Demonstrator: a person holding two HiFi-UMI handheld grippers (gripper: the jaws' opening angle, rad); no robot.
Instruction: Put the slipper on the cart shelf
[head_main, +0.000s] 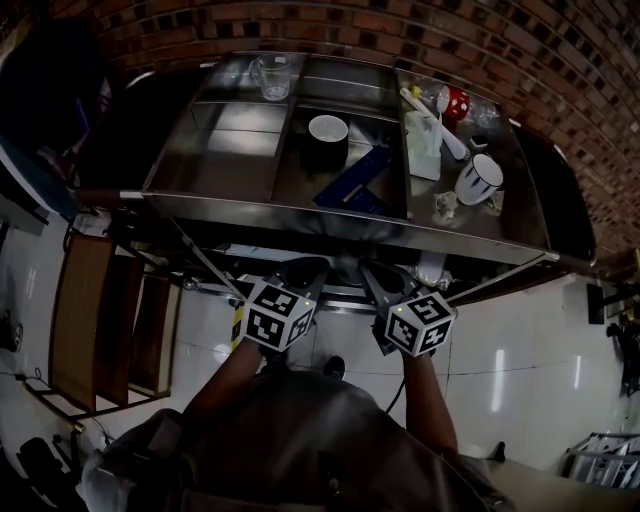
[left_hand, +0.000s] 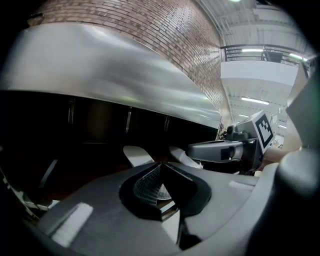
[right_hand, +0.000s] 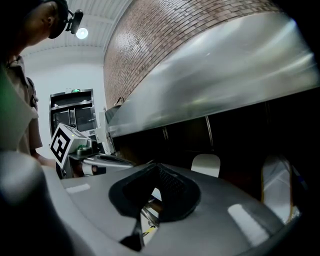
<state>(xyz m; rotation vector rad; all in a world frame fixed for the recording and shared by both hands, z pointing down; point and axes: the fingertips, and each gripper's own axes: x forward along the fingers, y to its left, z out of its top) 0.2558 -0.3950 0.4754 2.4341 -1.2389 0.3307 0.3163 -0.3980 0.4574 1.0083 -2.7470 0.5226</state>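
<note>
Both grippers are held side by side under the front edge of the steel cart top (head_main: 300, 215), pointing into the dark shelf space below. My left gripper (head_main: 305, 270) is shut with nothing between its jaws, which meet in a point (left_hand: 160, 169). My right gripper (head_main: 375, 278) is shut too, also with nothing in it (right_hand: 157, 171). Two pale slipper-like shapes (left_hand: 137, 155) (left_hand: 180, 156) lie in the dark beyond the left jaws. A similar pale shape (right_hand: 206, 164) lies ahead of the right jaws, with another (right_hand: 275, 185) further right. None touches a gripper.
On the cart top stand a glass cup (head_main: 272, 78), a dark cup with a white inside (head_main: 327, 135), a blue flat item (head_main: 355, 182), a white mug (head_main: 478, 180) and a red mug (head_main: 455, 100). A wooden frame (head_main: 110, 320) stands on the floor at left. A brick wall (head_main: 480, 40) backs the cart.
</note>
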